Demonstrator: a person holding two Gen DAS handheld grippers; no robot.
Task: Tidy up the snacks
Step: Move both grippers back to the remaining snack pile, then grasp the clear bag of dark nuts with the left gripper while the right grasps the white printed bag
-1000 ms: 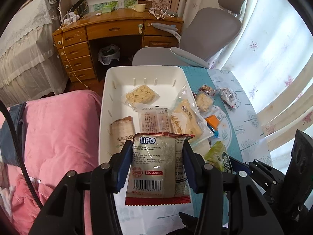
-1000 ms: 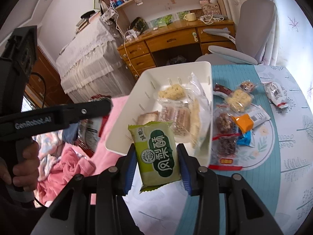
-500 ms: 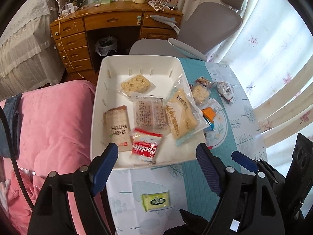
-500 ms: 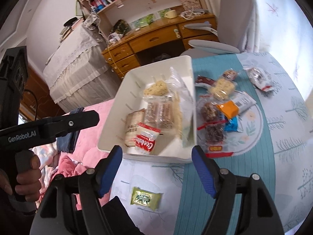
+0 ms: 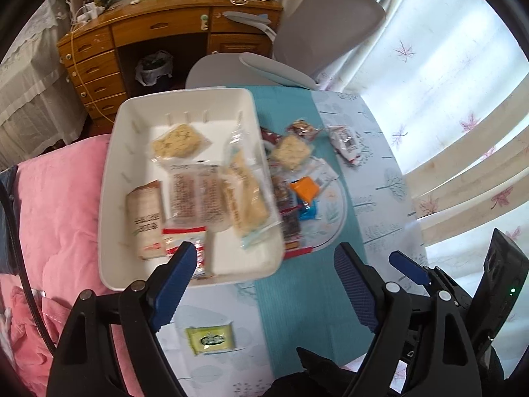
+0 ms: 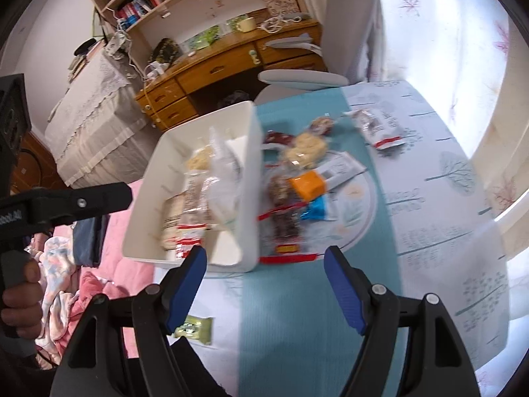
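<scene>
A white bin (image 5: 112,205) (image 6: 251,178) on the table holds several wrapped snacks, with a red-and-white packet (image 5: 185,241) at its near edge. More snacks lie on a round plate (image 5: 337,211) (image 6: 363,205) to its right, among them an orange packet (image 5: 305,188) (image 6: 305,183). A green packet (image 5: 210,335) (image 6: 193,327) lies on the table in front of the bin. My left gripper (image 5: 264,287) is open and empty above the table's near part. My right gripper (image 6: 266,284) is open and empty, to the right of the left one.
A pink blanket (image 5: 56,205) lies left of the table. A grey office chair (image 5: 297,39) and a wooden desk (image 5: 158,33) stand beyond the far edge. A curtained window (image 5: 446,99) is on the right. A red-and-white wrapper (image 6: 377,125) lies far right on the tablecloth.
Both grippers opened and let go: the red-and-white packet now lies in the bin, the green packet on the table in front. Both grippers have since shifted right.
</scene>
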